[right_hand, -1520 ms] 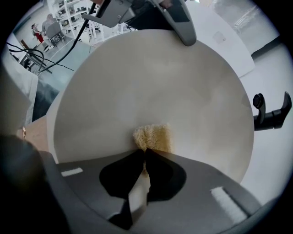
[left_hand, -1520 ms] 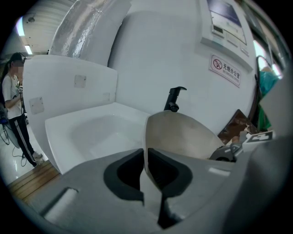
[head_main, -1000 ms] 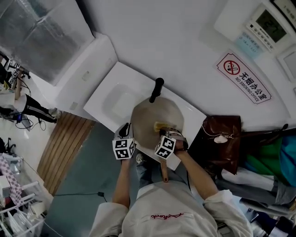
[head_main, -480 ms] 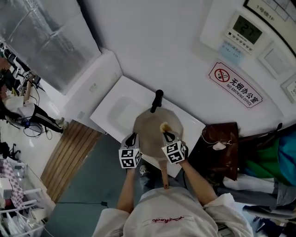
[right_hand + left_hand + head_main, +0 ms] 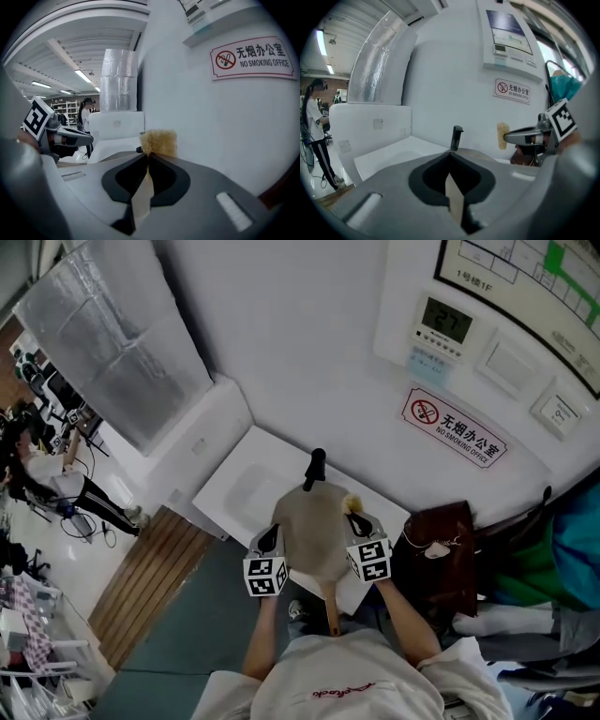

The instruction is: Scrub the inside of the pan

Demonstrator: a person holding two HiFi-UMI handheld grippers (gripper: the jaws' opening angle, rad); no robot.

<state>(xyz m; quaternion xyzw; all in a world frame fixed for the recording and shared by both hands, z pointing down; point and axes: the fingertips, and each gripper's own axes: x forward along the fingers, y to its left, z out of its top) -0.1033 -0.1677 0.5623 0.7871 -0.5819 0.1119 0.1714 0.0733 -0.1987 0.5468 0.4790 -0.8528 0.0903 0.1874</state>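
The round grey pan (image 5: 314,526) lies on the white counter (image 5: 234,486), its black handle (image 5: 314,468) toward the wall and a wooden handle (image 5: 330,601) toward me. My left gripper (image 5: 272,532) is shut at the pan's left rim; in the left gripper view its jaws (image 5: 451,152) meet just before the black handle (image 5: 457,137). My right gripper (image 5: 354,514) is shut on a yellow sponge (image 5: 353,504), held over the pan's far right rim. The sponge (image 5: 159,142) sticks out past the closed jaws, and it (image 5: 502,136) hangs clear above the pan.
A brown bag (image 5: 441,535) sits just right of the pan. The wall behind carries a no-smoking sign (image 5: 457,437) and a control panel (image 5: 443,324). The counter has a shallow basin at its left. A person (image 5: 47,465) stands far left on the floor.
The right gripper has carried the sponge from inside the pan toward the far right rim and up. The left gripper has stayed at the left rim. The head camera has tilted upward.
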